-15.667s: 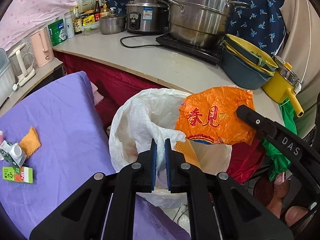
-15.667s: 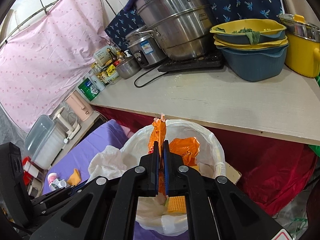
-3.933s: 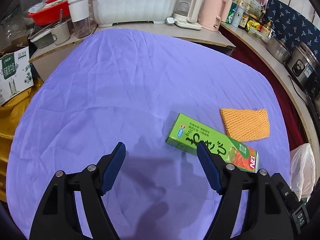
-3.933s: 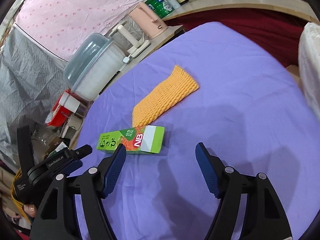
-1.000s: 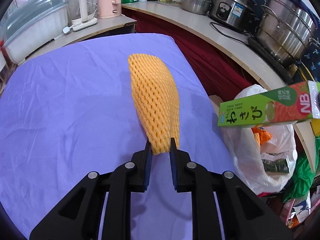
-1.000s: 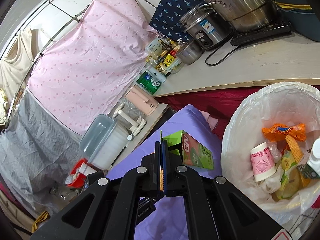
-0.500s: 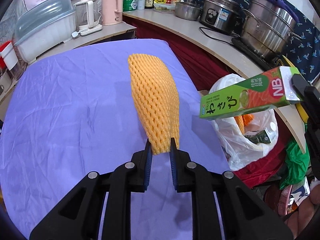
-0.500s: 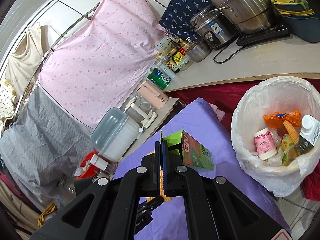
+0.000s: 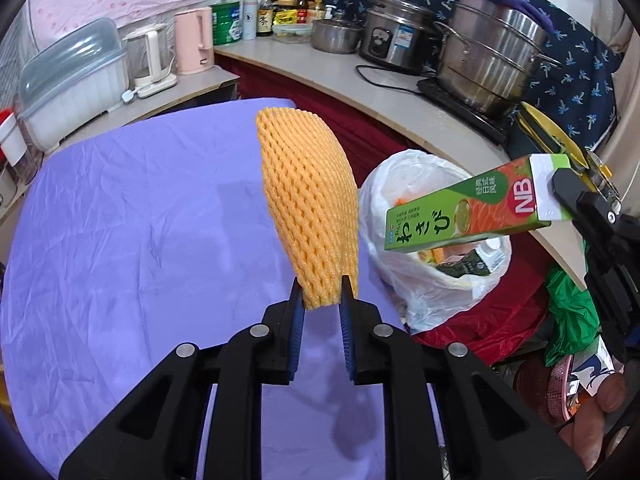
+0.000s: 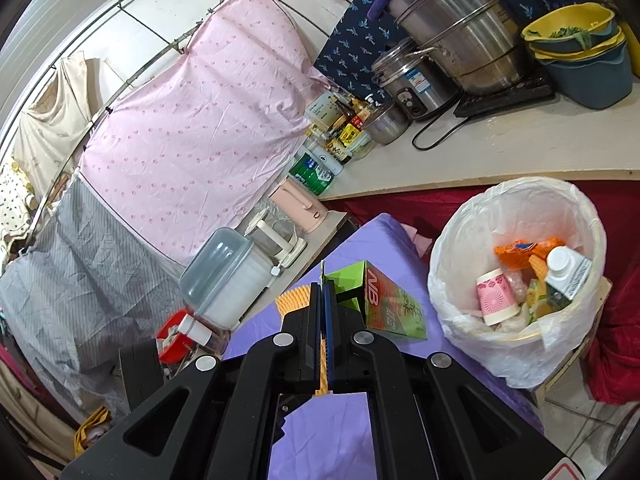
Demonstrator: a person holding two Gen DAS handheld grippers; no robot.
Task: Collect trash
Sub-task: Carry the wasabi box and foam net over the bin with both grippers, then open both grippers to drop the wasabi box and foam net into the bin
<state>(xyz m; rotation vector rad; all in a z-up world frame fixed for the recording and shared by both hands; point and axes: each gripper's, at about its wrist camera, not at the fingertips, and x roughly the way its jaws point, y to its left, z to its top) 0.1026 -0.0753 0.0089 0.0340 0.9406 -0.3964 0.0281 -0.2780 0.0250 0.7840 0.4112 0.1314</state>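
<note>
The orange foam net [image 9: 308,208] is a flattened sleeve of soft mesh with a diamond pattern, wide and rounded at its far end and narrowing toward the near end. It stands almost upright above the purple tablecloth [image 9: 120,240], touching nothing but the left gripper [image 9: 322,300], whose blue-padded jaws stand a little way apart and pinch its narrow lower end.

To the right, the green carton [image 9: 468,212] is a long box, green with an orange-red panel bearing white letters "NB" and a white end. It hangs nearly level in the air, tilted slightly down to the left, above the mouth of the white trash bag [image 9: 420,280]. The right gripper [image 10: 323,292] has its jaws pressed fully together on the thin end flap of the carton.

The bag sits just beside the right edge of the table, open, holding a pink paper cup [image 10: 496,296], an orange wrapper [image 10: 520,250] and a small drink carton with a white cap [image 10: 568,268].

Farther off, a curved counter [image 9: 400,96] carries steel pots [image 9: 492,64], a rice cooker [image 9: 396,44] and a pink kettle [image 9: 194,40].
</note>
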